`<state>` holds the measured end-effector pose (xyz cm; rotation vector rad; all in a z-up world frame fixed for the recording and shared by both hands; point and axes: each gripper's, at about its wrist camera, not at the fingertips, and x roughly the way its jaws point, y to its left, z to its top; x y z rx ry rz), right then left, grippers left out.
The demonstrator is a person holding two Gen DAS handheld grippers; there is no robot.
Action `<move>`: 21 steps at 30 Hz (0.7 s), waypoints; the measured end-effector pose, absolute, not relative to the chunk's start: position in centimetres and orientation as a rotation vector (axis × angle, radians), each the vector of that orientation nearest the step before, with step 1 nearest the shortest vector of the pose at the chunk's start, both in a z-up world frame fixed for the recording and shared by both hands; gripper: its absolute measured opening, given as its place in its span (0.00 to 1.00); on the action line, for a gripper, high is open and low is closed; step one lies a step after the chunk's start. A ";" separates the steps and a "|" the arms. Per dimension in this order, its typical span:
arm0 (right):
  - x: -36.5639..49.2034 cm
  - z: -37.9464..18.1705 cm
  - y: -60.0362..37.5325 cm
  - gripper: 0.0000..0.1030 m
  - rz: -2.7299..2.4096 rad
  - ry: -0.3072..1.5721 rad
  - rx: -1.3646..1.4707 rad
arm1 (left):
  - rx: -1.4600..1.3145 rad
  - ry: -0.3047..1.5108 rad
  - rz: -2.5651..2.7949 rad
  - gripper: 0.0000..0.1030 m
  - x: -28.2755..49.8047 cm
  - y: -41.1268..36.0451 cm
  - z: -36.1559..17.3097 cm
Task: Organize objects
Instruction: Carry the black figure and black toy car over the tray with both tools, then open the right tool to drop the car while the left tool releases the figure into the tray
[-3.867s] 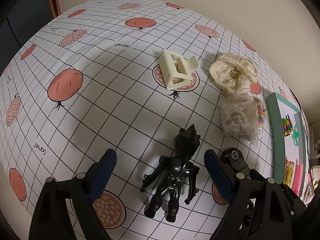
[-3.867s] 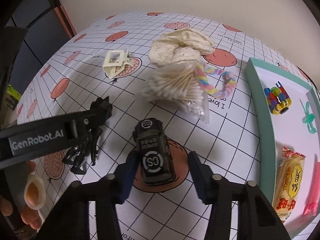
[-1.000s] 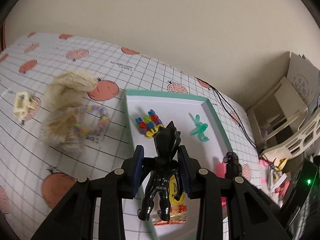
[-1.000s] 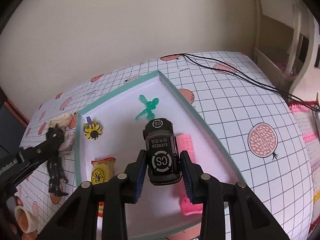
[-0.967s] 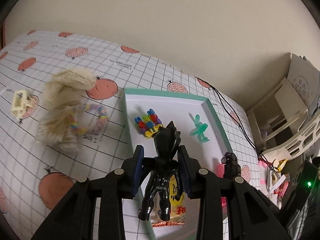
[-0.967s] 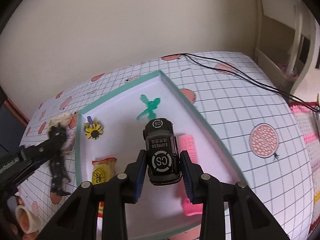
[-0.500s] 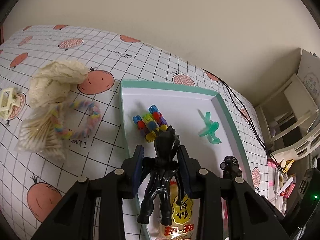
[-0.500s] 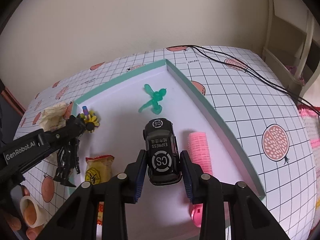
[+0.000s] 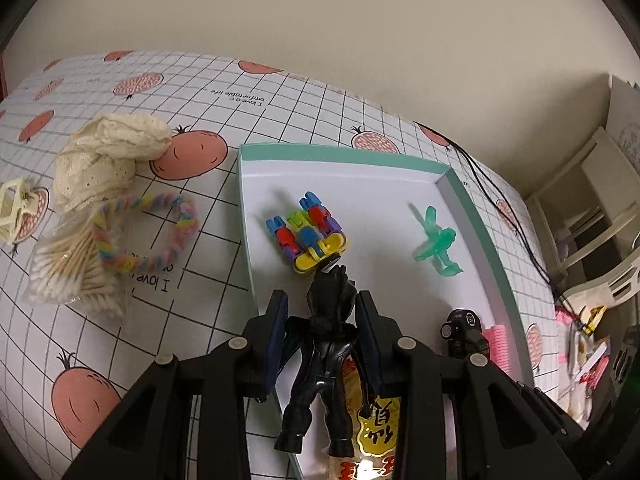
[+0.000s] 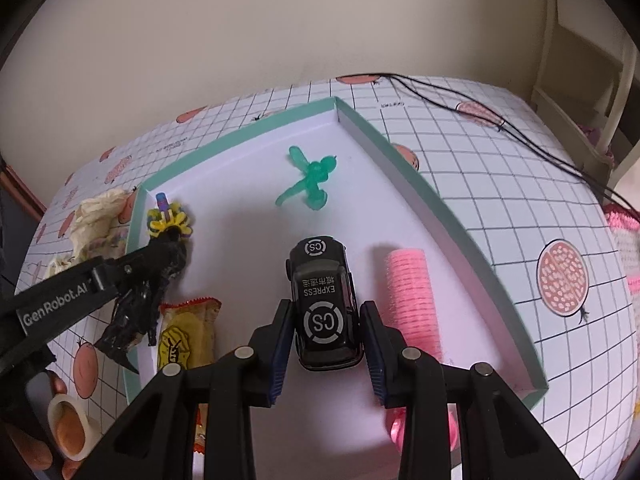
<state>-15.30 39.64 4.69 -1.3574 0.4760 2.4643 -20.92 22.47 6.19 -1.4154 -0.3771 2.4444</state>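
Note:
My left gripper [image 9: 322,332] is shut on a black toy figure [image 9: 326,356], held over the left part of a white tray with a teal rim [image 9: 340,153]. My right gripper [image 10: 325,334] is shut on a black toy car [image 10: 323,304] marked "CS EXPRESS", low over the tray floor [image 10: 248,248]. In the right wrist view the left gripper [image 10: 156,264] and its figure [image 10: 138,308] hang over the tray's left rim. The car [image 9: 464,332] shows at the right in the left wrist view.
In the tray lie a multicoloured block toy [image 9: 308,232], a green figure [image 9: 436,242], a pink hair roller [image 10: 410,300] and a yellow snack packet [image 10: 186,332]. Left of the tray are a cream cloth [image 9: 104,164], bagged cotton swabs [image 9: 70,268], a pastel braided loop [image 9: 148,236] and a cream clip [image 9: 12,212]. Black cables [image 10: 500,120] cross the right.
Both grippers picked their toys up off the table and carried them to the tray. Over the last second both moved lower and nearer the tray floor.

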 end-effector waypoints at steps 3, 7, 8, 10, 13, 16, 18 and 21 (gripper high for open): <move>-15.4 4.5 39.6 0.35 2.459 0.474 -1.366 | -1.413 -0.379 2.440 0.35 -21.0 22.4 6.2; -15.3 4.5 39.8 0.35 2.455 0.496 -1.362 | -1.415 -0.391 2.415 0.35 -20.8 22.4 6.2; -15.3 4.5 39.8 0.35 2.455 0.497 -1.361 | -1.414 -0.390 2.412 0.35 -20.8 22.5 6.3; -15.3 4.6 39.8 0.35 2.458 0.500 -1.360 | -1.413 -0.385 2.410 0.35 -20.7 22.5 6.4; -15.2 4.9 39.8 0.37 2.465 0.495 -1.348 | -1.414 -0.377 2.405 0.35 -20.5 22.6 6.7; -15.1 5.4 39.6 0.40 2.479 0.494 -1.337 | -1.400 -0.370 2.411 0.37 -20.1 22.4 7.2; -15.0 5.8 39.6 0.40 2.485 0.482 -1.327 | -1.393 -0.365 2.415 0.38 -19.9 22.3 7.6; -14.7 6.4 39.5 0.40 2.500 0.478 -1.311 | -1.380 -0.364 2.420 0.38 -19.4 21.9 8.2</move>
